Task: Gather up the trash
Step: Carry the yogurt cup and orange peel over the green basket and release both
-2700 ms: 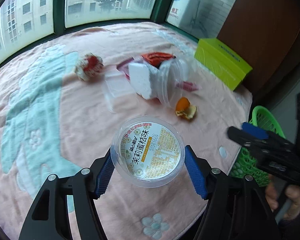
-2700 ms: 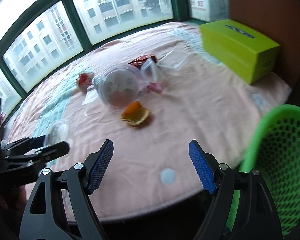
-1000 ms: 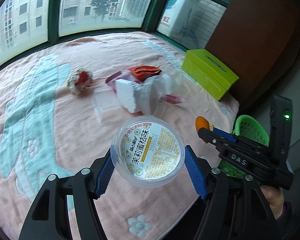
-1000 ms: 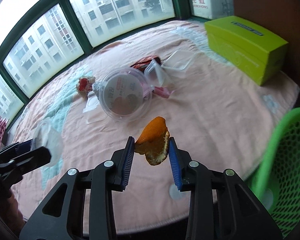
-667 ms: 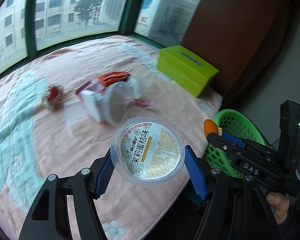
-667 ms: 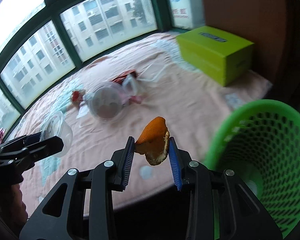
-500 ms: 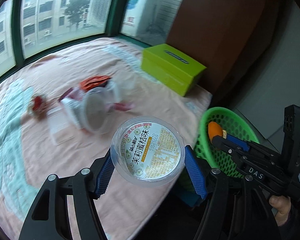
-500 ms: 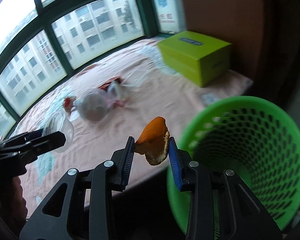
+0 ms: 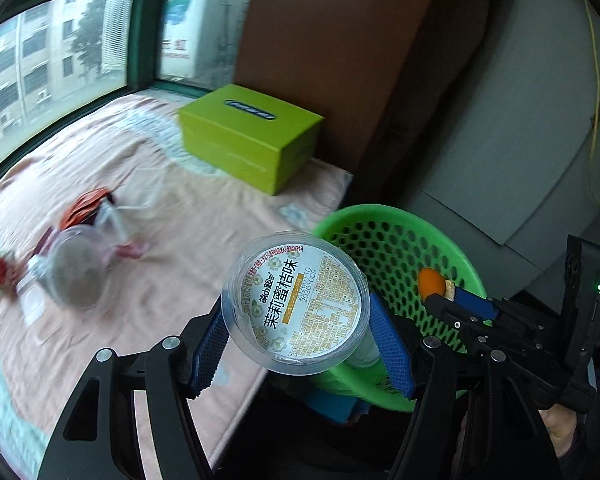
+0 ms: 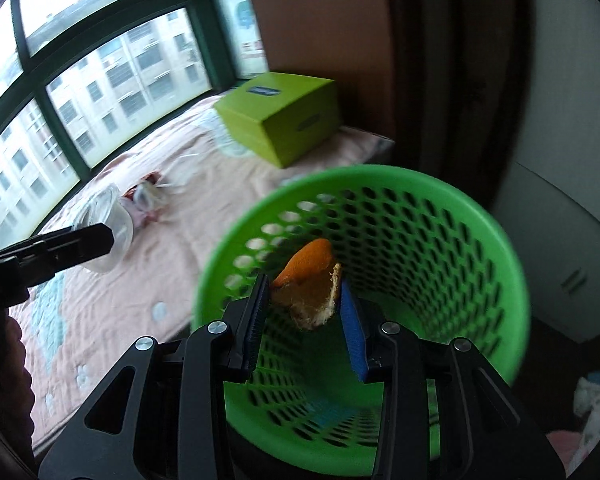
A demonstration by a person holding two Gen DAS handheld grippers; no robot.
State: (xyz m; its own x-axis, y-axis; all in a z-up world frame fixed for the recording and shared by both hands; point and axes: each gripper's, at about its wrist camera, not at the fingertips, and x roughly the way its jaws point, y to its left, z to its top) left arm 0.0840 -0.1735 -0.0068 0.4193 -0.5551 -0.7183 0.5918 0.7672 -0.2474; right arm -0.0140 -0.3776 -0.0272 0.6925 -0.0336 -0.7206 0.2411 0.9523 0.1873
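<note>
The left claw (image 9: 299, 340) is clenched on a clear plastic cup (image 9: 300, 304), one blue pad on each side of its wall; the printed lid faces the camera, and the cup hangs in the air over the edge of the pink blanket (image 9: 204, 216), just in front of the near rim of the green basket (image 9: 380, 216). A bare bit of a hand (image 9: 560, 428) shows low at the right of that view.

The right claw (image 10: 304, 316) grips a piece of orange peel (image 10: 308, 292); its jaws have just been opening a little, yet the peel sits between the blue pads and touches both. Claw and peel are above the open mouth of the basket, inside the line of its rim; from the left wrist view the peel shows as an orange spot against the mesh wall.

Further off on the blanket, blurred, lie a clear tub (image 9: 76, 276) on its side and a red wrapper (image 9: 84, 208) touching other scraps that cannot be made out; beyond them a lime-green box (image 9: 252, 136) stands near the brown wall; behind all this are the windows (image 9: 60, 52), with buildings outside.
</note>
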